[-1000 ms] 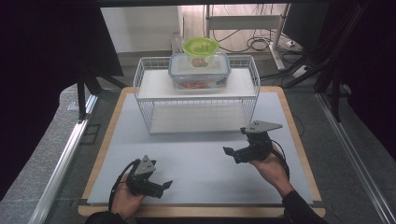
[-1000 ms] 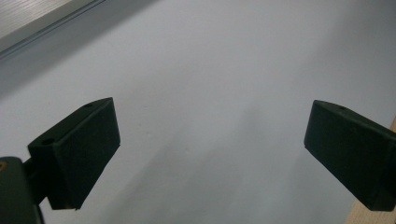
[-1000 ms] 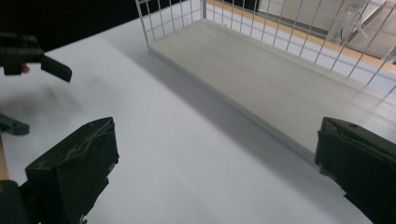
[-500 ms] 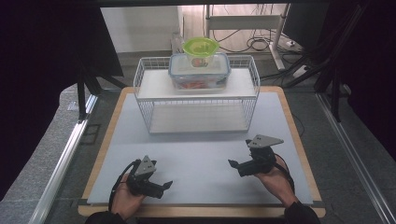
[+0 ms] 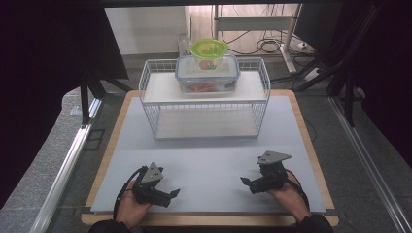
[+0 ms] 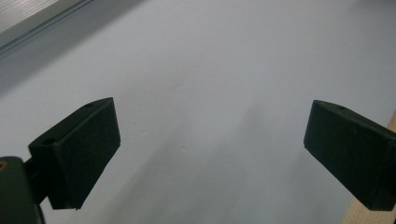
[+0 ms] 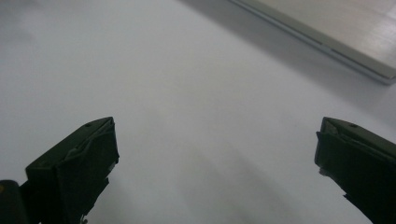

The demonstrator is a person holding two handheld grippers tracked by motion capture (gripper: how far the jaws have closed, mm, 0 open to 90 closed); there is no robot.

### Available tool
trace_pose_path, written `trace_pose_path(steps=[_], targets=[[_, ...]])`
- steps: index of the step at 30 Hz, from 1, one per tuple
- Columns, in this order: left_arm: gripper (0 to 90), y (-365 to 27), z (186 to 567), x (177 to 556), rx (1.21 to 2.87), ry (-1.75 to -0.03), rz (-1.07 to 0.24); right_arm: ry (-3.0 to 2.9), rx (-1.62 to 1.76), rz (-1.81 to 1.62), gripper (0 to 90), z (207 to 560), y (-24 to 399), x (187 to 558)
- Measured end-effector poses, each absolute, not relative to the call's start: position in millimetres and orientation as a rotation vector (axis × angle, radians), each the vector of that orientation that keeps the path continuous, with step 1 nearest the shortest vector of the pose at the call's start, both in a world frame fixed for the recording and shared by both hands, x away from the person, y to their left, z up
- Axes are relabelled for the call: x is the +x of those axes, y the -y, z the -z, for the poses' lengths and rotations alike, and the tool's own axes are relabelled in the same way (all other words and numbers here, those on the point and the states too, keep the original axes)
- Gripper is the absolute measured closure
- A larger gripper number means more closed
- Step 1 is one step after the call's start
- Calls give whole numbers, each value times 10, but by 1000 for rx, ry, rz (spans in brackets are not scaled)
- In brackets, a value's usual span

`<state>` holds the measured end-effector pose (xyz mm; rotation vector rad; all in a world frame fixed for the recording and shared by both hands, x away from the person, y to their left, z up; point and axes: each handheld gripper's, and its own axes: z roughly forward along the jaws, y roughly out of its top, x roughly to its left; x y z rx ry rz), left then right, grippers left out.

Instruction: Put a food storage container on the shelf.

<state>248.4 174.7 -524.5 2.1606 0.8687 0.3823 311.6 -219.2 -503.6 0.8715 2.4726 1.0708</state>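
**High view: both hand-held grippers at rest near the table's front edge**

High view, seen from above my side of the table. My left hand-held gripper (image 5: 170, 193) lies low on the grey mat (image 5: 209, 160), jaws spread and holding nothing; in the left gripper view the two black pads (image 6: 79, 154) stand wide apart over bare mat. My right hand-held gripper (image 5: 248, 183) is likewise spread and empty. Compared with the frame one second ago, my right hand (image 5: 286, 194) has drawn back toward me and come down nearer the front edge; half a second ago it was already most of the way there. My left hand (image 5: 128, 206) has scarcely moved. I read this as a retreat to a rest pose, so handling looks finished or not yet begun. The lidded container (image 5: 207, 74) sits on the top shelf of the wire rack (image 5: 204, 104), with the green bowl (image 5: 208, 49) resting on its lid, well apart from both grippers.
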Motion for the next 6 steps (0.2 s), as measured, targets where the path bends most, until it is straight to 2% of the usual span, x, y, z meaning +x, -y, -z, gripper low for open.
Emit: trace_pose_path(steps=[6], targets=[[35, -1737, 5245, 2490, 2163, -866, -382, -2516, 867, -1007, 0, 5121, 2151, 3126]])
